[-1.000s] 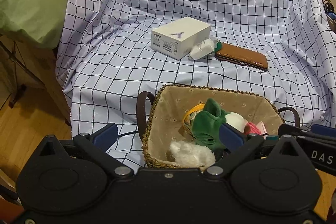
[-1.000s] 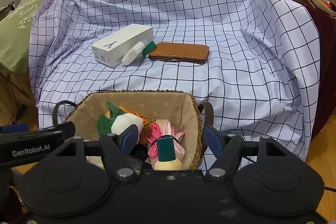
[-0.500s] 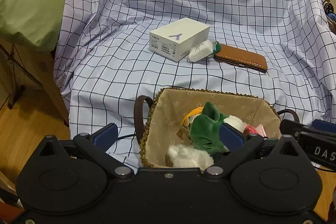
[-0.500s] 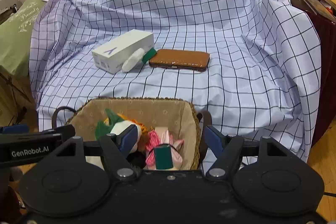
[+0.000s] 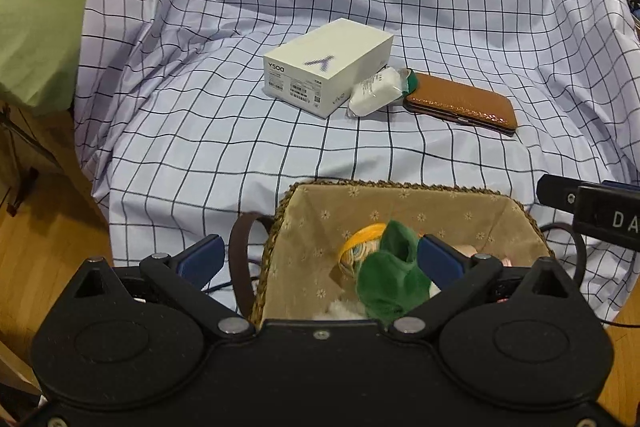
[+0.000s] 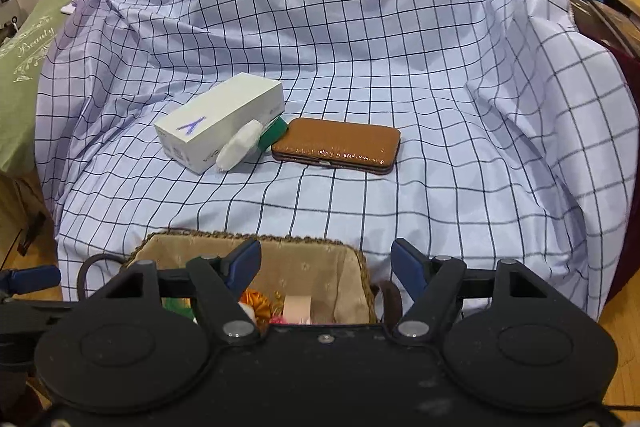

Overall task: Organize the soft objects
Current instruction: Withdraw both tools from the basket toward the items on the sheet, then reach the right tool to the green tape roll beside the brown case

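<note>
Both views have drawn back since the earlier frames — the woven basket [image 5: 404, 187] now sits lower and nearer the camera edge, and more of the checked sheet [image 6: 400, 67] shows.

Item 1: left gripper [image 5: 320, 259]. Jaws spread wide, nothing between the pads; it hangs over the basket's left rim.

Item 2: right gripper [image 6: 326, 263]. Jaws apart, nothing held; it hangs over the basket's right rim.

Item 3: soft goods, in the basket. Green plush piece [image 5: 394, 267] uppermost, a white fluffy piece [image 5: 340, 309] just below it, an orange roll [image 5: 362, 245] behind, a pink ribbon [image 6: 297, 305] to the right.

Item 4: white soft packet [image 6: 238, 147], on the sheet between the white box [image 6: 218, 121] and the brown case [image 6: 338, 145], touching the box.

Handling, by judgement — the plush looks light and compressible, not fragile. Best pinched across its thick middle; a loose edge would likely slip. The packet's wrapper may be slick.
</note>
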Tool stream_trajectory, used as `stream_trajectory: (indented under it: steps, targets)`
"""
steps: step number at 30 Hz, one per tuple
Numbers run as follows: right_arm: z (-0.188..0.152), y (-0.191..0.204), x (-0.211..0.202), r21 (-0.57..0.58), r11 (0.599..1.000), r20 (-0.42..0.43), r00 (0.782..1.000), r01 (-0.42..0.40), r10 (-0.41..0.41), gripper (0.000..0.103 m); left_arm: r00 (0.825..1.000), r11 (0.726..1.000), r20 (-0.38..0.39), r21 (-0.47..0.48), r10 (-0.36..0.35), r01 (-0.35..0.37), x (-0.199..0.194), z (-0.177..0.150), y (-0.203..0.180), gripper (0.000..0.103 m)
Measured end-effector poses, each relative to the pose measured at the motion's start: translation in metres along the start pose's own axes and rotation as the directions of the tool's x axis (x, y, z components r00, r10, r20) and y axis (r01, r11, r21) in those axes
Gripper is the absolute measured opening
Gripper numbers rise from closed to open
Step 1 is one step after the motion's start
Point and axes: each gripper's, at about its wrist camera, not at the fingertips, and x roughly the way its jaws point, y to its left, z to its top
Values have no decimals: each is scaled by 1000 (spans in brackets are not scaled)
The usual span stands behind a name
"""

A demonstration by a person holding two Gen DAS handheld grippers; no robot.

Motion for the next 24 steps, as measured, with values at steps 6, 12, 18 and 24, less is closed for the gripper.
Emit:
stream_trajectory:
  steps: [6,12,18,24]
  targets:
    - [21,2,32,-22,1000,-32,999,11,-12,72,999,1000,-34,-2,-2,2,23,21,4,99]
    - [46,7,70,-40,999,-51,998,23,-25,72,996,1000,-87,-11,-15,14,53,40,6,99]
    - [72,16,107,-59,998,-49,998,31,-34,72,992,999,-123,-22,-36,33,77,52,11,99]
    - [100,31,140,-83,996,-25,999,31,-33,72,985,998,-167,-39,-48,42,99,56,16,99]
